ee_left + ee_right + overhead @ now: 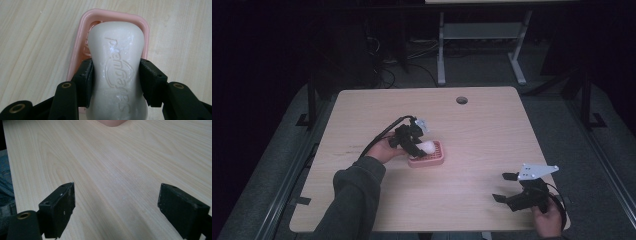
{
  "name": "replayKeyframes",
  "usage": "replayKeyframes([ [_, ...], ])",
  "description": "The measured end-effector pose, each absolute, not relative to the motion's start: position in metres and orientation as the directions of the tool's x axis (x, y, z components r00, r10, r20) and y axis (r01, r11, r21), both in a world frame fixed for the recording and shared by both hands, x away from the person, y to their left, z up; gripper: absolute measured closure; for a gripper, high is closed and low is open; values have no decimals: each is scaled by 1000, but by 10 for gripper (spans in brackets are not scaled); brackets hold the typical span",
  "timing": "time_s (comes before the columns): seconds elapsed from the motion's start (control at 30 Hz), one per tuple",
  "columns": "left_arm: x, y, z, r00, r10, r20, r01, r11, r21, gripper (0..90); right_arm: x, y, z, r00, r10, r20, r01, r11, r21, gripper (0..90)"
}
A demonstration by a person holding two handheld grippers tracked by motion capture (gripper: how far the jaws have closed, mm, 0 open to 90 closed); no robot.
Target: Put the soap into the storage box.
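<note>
Clamped on the white soap bar [117, 72] over the pink dish [77, 45] mid-table, the left gripper [116, 82] risks the slick bar squirting sideways.

Embossed brand "Safeguard" with a shield emblem on the white soap bar [117, 70]

This looks like a lab or test room set up for recording, not a home. A plain pale-wood tabletop [492, 120] with a cable hole [461, 100] stands on grey carpet [557, 115] in a dark room, and behind it is the white metal frame of a second desk [482, 35] with loose cables [382, 70] lying on the floor. Dark stand legs [584, 100] flank the tabletop on both sides.
</note>
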State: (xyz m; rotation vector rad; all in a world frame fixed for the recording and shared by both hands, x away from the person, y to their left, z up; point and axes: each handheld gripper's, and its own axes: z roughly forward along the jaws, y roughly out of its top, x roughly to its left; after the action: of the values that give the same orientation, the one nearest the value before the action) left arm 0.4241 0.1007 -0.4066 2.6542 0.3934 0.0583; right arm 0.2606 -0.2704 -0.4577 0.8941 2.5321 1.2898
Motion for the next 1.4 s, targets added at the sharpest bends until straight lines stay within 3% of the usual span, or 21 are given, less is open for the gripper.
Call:
replayKeyframes([
  [1.4,432,88,-425,964,264,-12,245,-878,410,488,261,-271,-458,-808,577,120,438,452,777,141],
])
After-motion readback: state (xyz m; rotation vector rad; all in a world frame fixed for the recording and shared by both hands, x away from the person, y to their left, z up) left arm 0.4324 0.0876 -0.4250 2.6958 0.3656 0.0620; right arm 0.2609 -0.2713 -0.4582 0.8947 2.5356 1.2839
